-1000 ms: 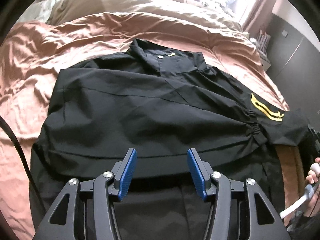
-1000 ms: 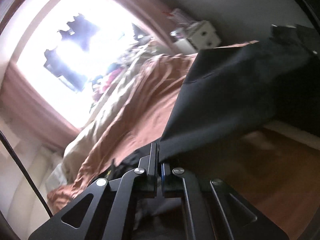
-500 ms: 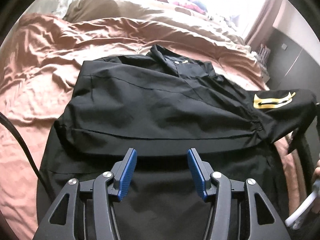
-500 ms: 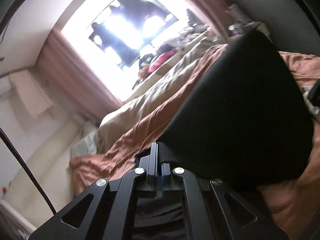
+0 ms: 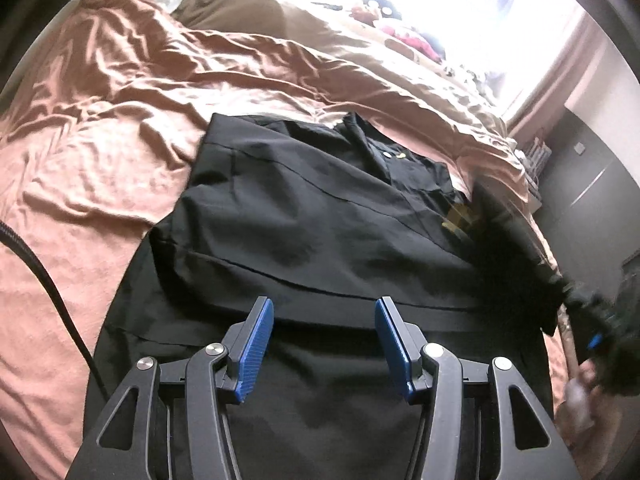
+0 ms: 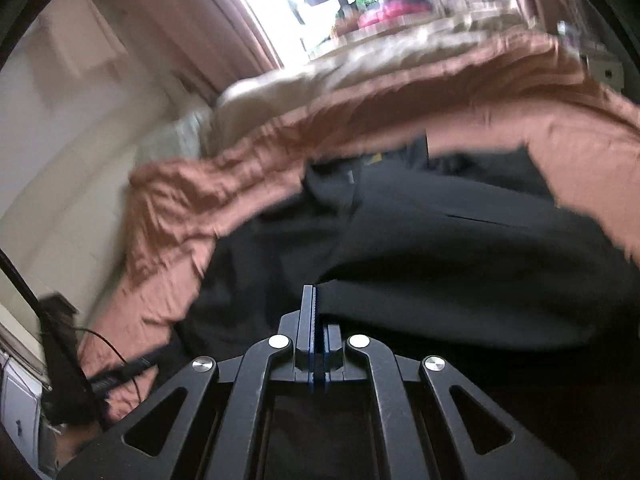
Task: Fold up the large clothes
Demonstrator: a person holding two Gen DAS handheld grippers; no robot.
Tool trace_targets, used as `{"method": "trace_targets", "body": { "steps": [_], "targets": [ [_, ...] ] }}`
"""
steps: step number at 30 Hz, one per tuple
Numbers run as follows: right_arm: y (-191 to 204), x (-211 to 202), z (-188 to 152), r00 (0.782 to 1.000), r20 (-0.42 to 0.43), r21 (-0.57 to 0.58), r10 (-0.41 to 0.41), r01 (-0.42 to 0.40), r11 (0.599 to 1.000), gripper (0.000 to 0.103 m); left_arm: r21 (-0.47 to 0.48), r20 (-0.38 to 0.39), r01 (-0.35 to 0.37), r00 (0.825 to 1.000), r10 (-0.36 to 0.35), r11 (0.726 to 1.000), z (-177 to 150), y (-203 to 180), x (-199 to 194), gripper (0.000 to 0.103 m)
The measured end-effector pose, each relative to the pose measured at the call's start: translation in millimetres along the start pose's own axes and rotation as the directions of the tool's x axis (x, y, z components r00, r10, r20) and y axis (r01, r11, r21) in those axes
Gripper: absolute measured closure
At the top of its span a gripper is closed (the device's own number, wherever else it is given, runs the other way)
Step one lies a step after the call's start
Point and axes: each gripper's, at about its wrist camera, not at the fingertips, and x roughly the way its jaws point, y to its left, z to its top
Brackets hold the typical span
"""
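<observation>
Black shirt (image 5: 320, 216) lies flat near bed (image 5: 100, 152) foot edge. Your right hand-held gripper (image 6: 316, 304) pinches sleeve (image 6: 460, 280), mid-fold. Your left hand-held gripper (image 5: 324, 320) wide, holding nothing, above hem. Pull too fast: sleeve may slip, bunch, drag shirt crooked.

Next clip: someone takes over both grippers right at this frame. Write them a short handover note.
Left gripper: open, empty, hovering over the near part of the black shirt.
Right gripper: shut on the shirt's right sleeve, which hangs lifted and draped from the fingers.
Shirt: spread on the brown bedsheet, collar at the far end, hem toward you.
Done: the shirt's left side looks already folded in, with a straight edge.
Left: probably carry the right sleeve across onto the body and release, then fold the length from hem toward collar.
</observation>
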Motion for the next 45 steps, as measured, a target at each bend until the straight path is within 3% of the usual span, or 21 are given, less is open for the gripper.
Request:
{"method": "trace_targets", "body": {
  "steps": [4,6,8,10,16,22,24,26,27,29,30,33,38,45],
  "targets": [
    [-19,21,7,0.995,-0.074,0.136,0.074,-0.063,0.989,0.099,-0.029,0.003,0.007,1.0,-0.007,1.0,1,6,-1,0.048],
    [-22,21,12,0.993,-0.086,0.183,0.082,-0.065,0.981,0.084,-0.033,0.005,0.01,1.0,-0.009,0.999,1,5,-2,0.048],
    [-27,4,12,0.994,-0.069,0.22,0.086,-0.069,0.973,0.032,-0.03,0.005,0.014,1.0,-0.014,0.999,0,3,-3,0.048],
    [-33,-18,9,0.997,-0.035,0.247,0.064,-0.054,0.968,0.023,-0.024,0.006,0.019,1.0,-0.018,1.0,0,0,-3,0.048],
    [-65,-51,-1,0.999,0.016,0.335,-0.051,0.042,0.941,0.023,-0.001,0.001,0.014,1.0,-0.014,1.0,-3,-8,-1,0.048],
    [-126,-78,-2,0.98,0.053,0.517,-0.192,0.138,0.845,0.023,-0.014,0.008,0.002,1.0,-0.002,1.0,-3,-6,1,0.048],
    [-141,-74,-4,0.977,0.055,0.551,-0.208,0.144,0.822,0.035,-0.022,0.012,0.0,1.0,0.0,1.0,-3,-4,2,0.048],
    [-156,-70,-2,0.977,0.055,0.578,-0.206,0.137,0.804,0.072,-0.027,0.011,-0.005,1.0,0.005,1.0,-3,-3,4,0.048],
    [-156,-70,-1,0.978,0.061,0.584,-0.2,0.127,0.802,0.079,-0.029,0.01,-0.006,1.0,0.006,1.0,-2,-2,5,0.048],
    [-146,-71,3,0.976,0.098,0.57,-0.192,0.103,0.815,0.093,-0.031,0.012,-0.005,1.0,0.005,0.999,-1,-1,5,0.048],
    [-141,-71,0,0.974,0.116,0.55,-0.194,0.1,0.829,0.094,-0.032,0.014,-0.005,1.0,0.005,0.999,0,0,5,0.048],
    [-104,-72,10,0.969,0.185,0.458,-0.162,0.061,0.887,0.096,-0.048,0.022,0.004,1.0,-0.003,0.999,1,5,3,0.048],
    [-26,-59,17,0.974,0.221,0.278,-0.053,-0.011,0.961,0.096,-0.095,0.046,0.027,0.999,-0.023,0.995,4,16,-8,0.048],
    [78,-32,-4,0.98,0.18,0.052,0.081,-0.092,0.994,0.096,-0.144,0.093,0.066,0.994,-0.053,0.987,11,38,-36,0.048]
  ]
}}
